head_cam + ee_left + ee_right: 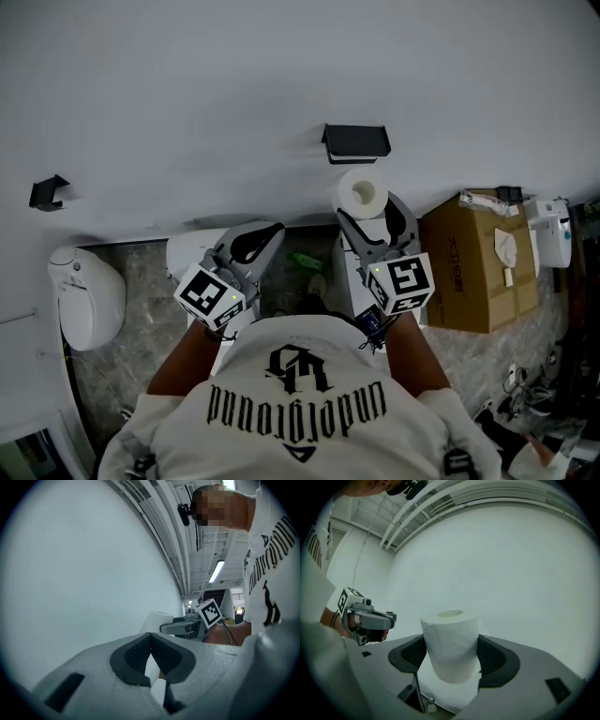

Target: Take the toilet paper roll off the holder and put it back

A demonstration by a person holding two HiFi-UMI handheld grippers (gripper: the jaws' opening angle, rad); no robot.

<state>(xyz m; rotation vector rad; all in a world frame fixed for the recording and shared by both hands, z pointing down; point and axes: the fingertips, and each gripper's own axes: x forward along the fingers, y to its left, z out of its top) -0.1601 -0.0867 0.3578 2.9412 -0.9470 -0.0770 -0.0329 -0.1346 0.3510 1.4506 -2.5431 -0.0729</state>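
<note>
Mostly the head view is filled by a plain white wall (187, 94), with the person's white printed shirt (300, 403) along the bottom edge. Low on the left stands a white toilet (89, 300), and on the right a brown cardboard box (469, 272) sits on the mottled floor against the wall.

Next in size, the right gripper (373, 217) is raised toward the wall, and its jaws pinch the toilet paper roll (451, 644) from both sides, a dark pad pressed against each flank. The roll stands upright with its core hole facing up. The left gripper (150, 637) is held lower and to the left, well apart from the roll. Its jaws are pressed together at the tips with nothing between them.

Smaller again, the black holder (356, 141) is fixed to the wall just above the roll, which is off it and not touching. A small black bracket (47, 192) sits far left on the wall.
</note>
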